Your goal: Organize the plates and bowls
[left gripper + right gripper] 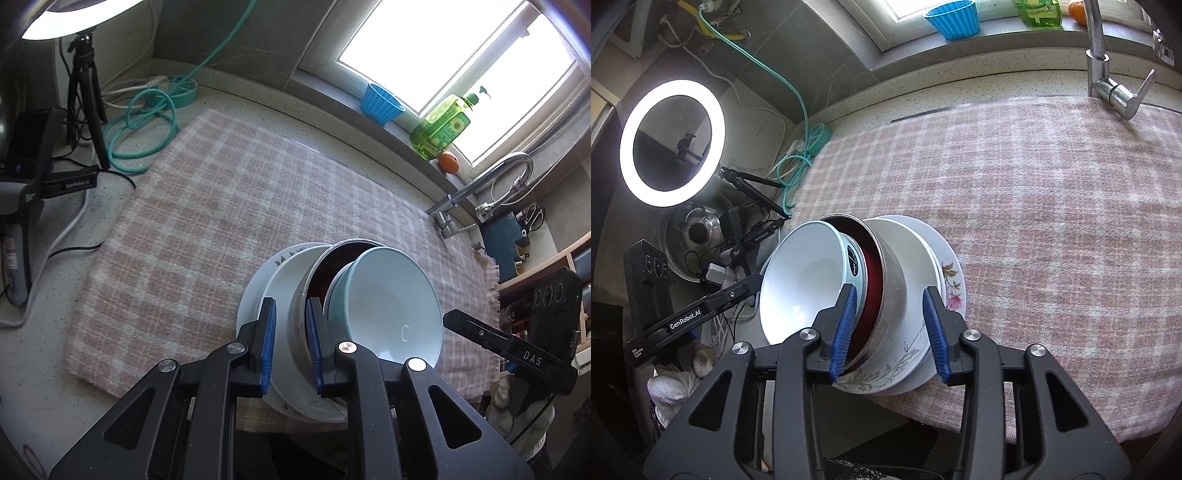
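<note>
A tilted stack stands on the pink checked cloth (207, 206) near its front edge. A flowered plate (951, 280) lies lowest, a white plate (919, 258) on it, then a metal bowl (297, 314) with a dark red inside, then a pale blue bowl (391, 295). My left gripper (291, 341) is open, its pads on either side of the metal bowl's wall, the left pad clear of it. My right gripper (890, 332) is open wider, astride the metal bowl (894, 280) and the plates. The pale bowl (805, 280) leans outside its left finger.
A faucet (1108, 85) rises at the cloth's far right. On the window sill stand a blue cup (382, 103), a green bottle (443, 125) and an orange (448, 162). A ring light (672, 142), tripod (88, 92), teal hose (147, 129) and cables crowd the left.
</note>
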Motion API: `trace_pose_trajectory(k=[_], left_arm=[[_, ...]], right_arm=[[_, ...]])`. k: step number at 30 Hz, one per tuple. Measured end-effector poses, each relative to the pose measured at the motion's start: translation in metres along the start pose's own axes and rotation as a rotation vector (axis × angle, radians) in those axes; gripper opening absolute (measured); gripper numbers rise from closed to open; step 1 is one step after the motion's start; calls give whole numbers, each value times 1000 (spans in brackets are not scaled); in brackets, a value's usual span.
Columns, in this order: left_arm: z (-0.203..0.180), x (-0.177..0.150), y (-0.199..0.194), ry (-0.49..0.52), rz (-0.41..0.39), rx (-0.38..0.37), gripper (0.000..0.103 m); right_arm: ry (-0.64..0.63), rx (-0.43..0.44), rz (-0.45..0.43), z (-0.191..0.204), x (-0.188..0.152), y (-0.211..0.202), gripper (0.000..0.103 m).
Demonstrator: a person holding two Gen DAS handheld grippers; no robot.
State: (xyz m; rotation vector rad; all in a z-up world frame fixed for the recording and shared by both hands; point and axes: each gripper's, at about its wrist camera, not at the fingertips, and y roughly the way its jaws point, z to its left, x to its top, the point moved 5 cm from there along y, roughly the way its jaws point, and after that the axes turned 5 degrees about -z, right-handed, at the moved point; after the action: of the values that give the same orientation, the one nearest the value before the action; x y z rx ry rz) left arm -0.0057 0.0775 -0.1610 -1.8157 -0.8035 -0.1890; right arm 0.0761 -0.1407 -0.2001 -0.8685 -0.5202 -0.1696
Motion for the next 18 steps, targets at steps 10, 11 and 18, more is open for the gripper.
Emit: trace_pose_trajectory(k=[10, 11, 18], left_arm=[[-18, -29, -32, 38, -56, 42, 21], [-22, -32, -34, 47, -60, 44, 21], [-56, -53, -52, 69, -121, 55, 32]], right_arm=[[-121, -64, -51, 2, -18, -37, 48], [-139, -70, -57, 3, -21, -41, 48], [-247, -68, -105, 15, -27, -62, 69]])
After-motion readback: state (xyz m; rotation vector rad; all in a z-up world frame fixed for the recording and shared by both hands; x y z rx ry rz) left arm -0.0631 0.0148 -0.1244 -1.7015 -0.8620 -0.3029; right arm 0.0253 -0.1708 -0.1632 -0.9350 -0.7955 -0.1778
